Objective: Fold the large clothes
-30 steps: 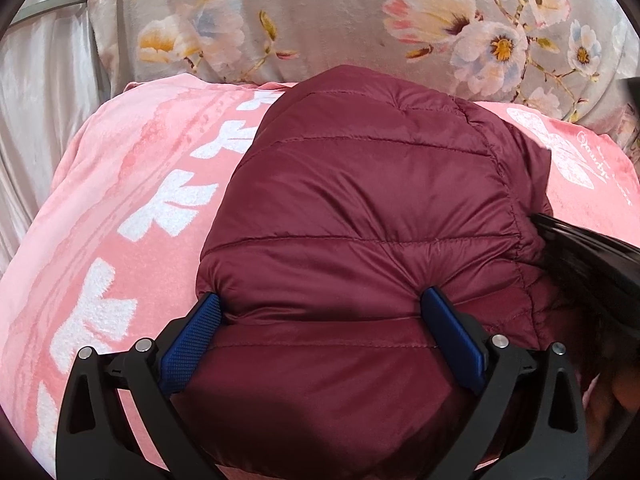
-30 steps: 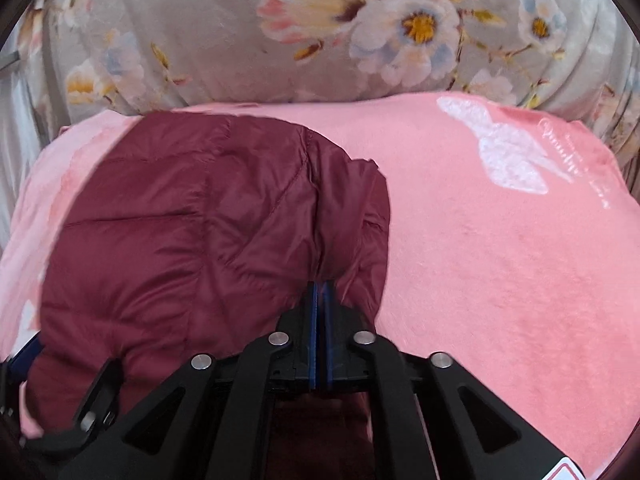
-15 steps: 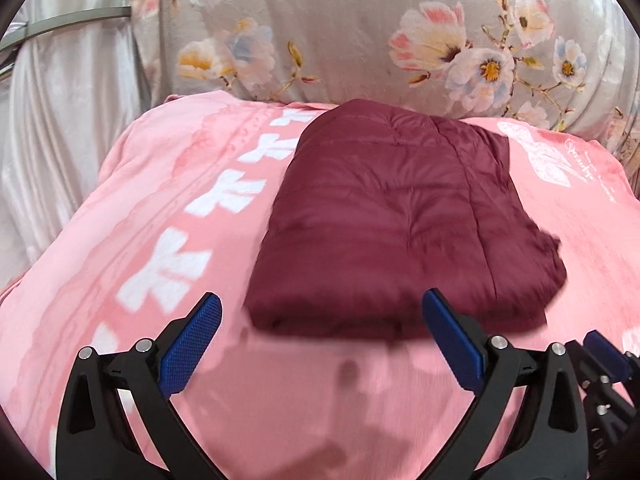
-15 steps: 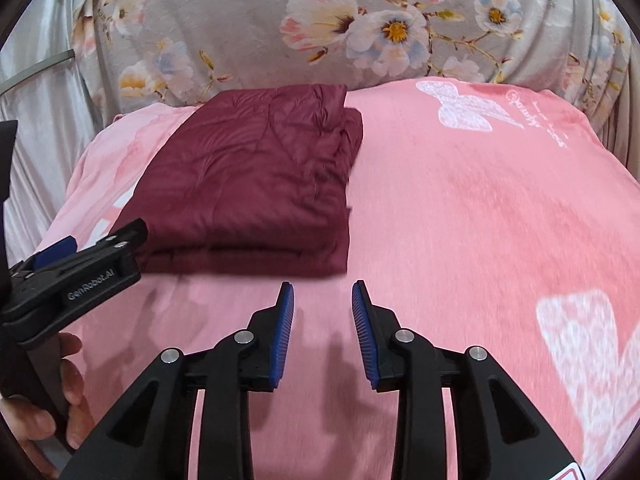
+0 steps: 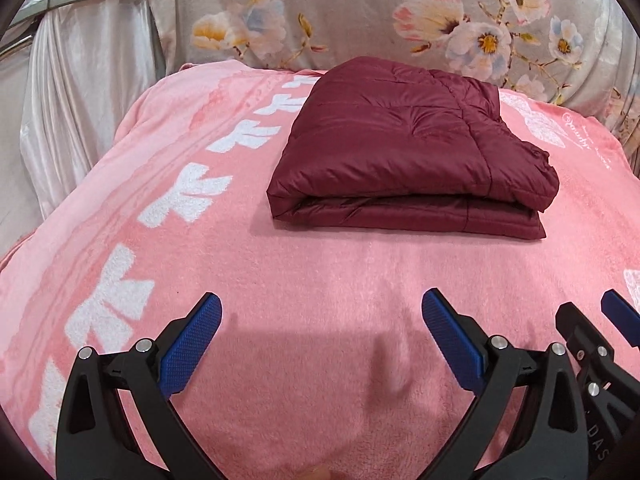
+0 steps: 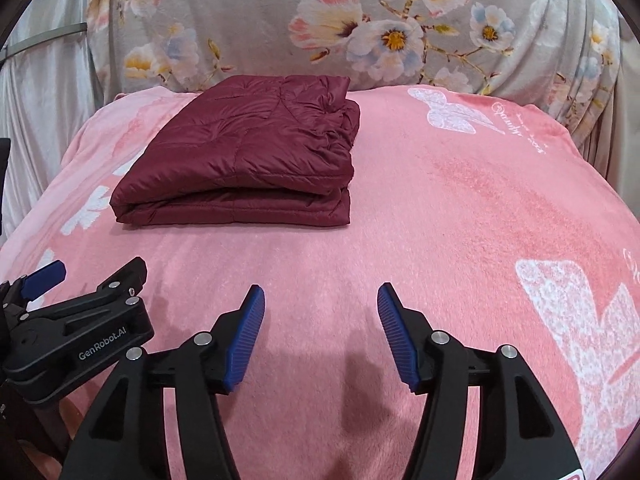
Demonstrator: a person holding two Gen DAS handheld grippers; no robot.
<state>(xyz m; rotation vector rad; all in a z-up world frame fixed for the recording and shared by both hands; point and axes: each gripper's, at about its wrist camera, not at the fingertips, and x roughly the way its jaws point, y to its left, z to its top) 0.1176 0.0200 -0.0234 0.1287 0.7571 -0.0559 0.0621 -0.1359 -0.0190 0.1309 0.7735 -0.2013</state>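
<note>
A maroon quilted puffer jacket (image 5: 408, 152) (image 6: 248, 160) lies folded into a flat rectangle on the pink blanket (image 5: 320, 280) (image 6: 460, 208), toward its far side. My left gripper (image 5: 322, 312) hovers open over bare blanket, well short of the jacket's near edge, with nothing between its blue pads. My right gripper (image 6: 320, 300) is also clear of the jacket, its jaws opening and empty. Each gripper shows in the other's view: the right one (image 5: 616, 312) at the lower right edge, the left one (image 6: 80, 320) at the lower left.
Floral grey fabric (image 5: 360, 12) rises behind the blanket like a backrest. A pale satin curtain (image 5: 72, 92) with a metal rail hangs at the left. White butterfly prints (image 6: 572, 312) mark the blanket's right side. Bare blanket lies right of the jacket.
Both grippers let go of the jacket and drew back toward the near side. The right gripper went from shut on the fabric to open; the jacket now lies folded and untouched.
</note>
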